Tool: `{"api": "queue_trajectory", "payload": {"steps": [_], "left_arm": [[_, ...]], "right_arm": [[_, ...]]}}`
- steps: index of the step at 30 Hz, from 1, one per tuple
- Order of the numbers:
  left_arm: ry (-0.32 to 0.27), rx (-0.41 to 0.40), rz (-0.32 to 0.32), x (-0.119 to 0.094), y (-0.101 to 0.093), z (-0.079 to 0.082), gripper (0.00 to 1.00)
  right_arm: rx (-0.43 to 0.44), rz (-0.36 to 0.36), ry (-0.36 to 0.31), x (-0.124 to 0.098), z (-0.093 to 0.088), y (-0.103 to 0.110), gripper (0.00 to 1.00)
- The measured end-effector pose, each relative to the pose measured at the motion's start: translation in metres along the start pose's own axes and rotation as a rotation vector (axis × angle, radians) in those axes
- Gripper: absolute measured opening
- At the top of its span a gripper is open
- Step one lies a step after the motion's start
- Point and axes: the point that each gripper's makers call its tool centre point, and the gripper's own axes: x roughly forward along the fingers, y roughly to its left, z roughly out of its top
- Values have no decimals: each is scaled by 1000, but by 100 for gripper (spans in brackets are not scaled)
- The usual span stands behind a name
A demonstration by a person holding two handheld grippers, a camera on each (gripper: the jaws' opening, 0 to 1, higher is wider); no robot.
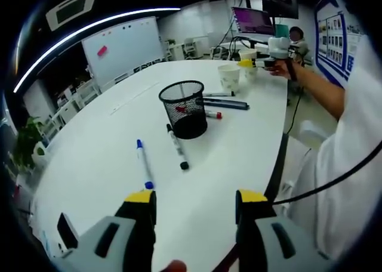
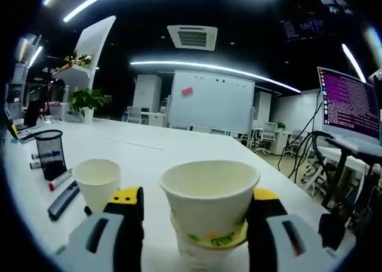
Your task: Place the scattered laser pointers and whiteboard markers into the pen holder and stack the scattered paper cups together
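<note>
In the left gripper view, our left tool (image 1: 196,201) hangs above the white surface (image 1: 89,158) with its jaws wide apart and nothing between them. Ahead of it, slightly left, lies a blue-capped marker (image 1: 143,164); straight ahead lies a black marker (image 1: 177,147), its far end touching the base of the black mesh pen holder (image 1: 184,109). A red-capped marker (image 1: 212,114) and a dark pen (image 1: 225,104) lie just past the holder to the right. Farther off stands a single paper cup (image 1: 229,77), and beyond it our right tool (image 1: 267,62) reaches toward more cups.

In the right gripper view, the right tool (image 2: 194,209) has its jaws spread around a stack of paper cups (image 2: 209,203); we cannot tell whether the tips press on it. The single paper cup (image 2: 97,181) stands just left of the left jaw, the pen holder (image 2: 49,154) farther left with markers (image 2: 59,179) beside it.
</note>
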Motion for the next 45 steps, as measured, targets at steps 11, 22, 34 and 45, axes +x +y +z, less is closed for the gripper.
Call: {"api": "queue_trajectory", "payload": {"steps": [11,22,34,45], "left_arm": [[-3,-3,-1,-2,-1,-3,54],[1,-5,-1,-3,1,-3,54],[12,2,-3,-2,1,-4,54],[10,7,-3,-2,0,-2,54]], "right_arm": [[2,5,5,0,0,0,71],[-2,-4,0,1,0,1,70],[-8,-13,-6,2,-1,-1,68],[2,-27,-29,0,5,-6,68]]}}
